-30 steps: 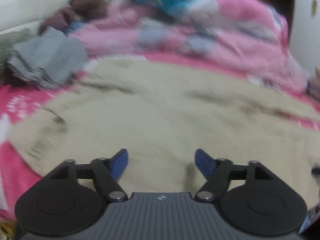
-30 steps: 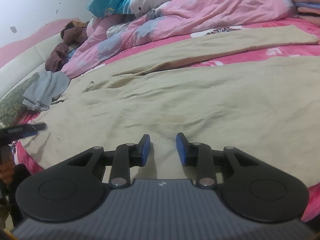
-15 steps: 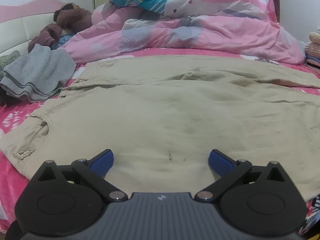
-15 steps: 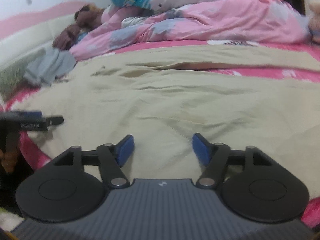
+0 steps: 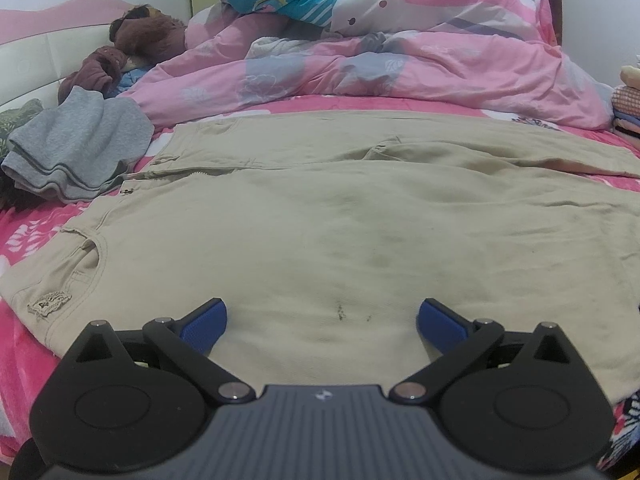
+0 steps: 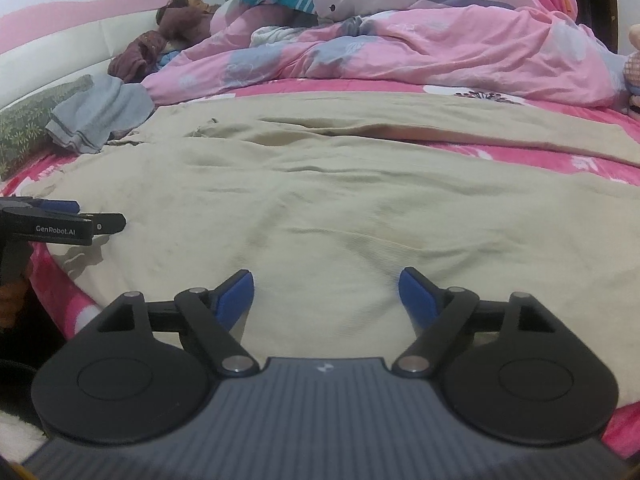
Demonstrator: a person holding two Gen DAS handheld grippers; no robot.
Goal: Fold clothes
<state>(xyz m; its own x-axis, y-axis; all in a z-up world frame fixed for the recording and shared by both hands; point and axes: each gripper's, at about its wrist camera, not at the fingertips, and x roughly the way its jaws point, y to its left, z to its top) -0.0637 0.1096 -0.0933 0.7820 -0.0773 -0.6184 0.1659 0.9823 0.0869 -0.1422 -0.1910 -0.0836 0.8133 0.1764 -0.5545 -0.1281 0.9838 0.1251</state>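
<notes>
Beige trousers (image 5: 320,216) lie spread flat across the pink bed, waistband to the left, legs running off to the right. The same trousers (image 6: 340,200) fill the right wrist view. My left gripper (image 5: 322,326) hovers over the near edge of the thigh area, jaws wide open with only cloth lying beneath them. My right gripper (image 6: 326,294) hangs over the near leg, its jaws opening, nothing pinched between the blue pads. The left gripper (image 6: 60,220) also shows at the left edge of the right wrist view.
A crumpled grey garment (image 5: 80,152) lies left of the waistband. A bunched pink quilt (image 5: 380,68) with a teal pillow lines the far side. A brown plush toy (image 5: 144,36) rests by the white headboard. Folded cloths (image 5: 628,100) are stacked at far right.
Both grippers' jaws have spread apart, the right from nearly shut to wide. The right gripper's view has rolled level and shifted sideways along the trousers. The left view has settled from a blur.
</notes>
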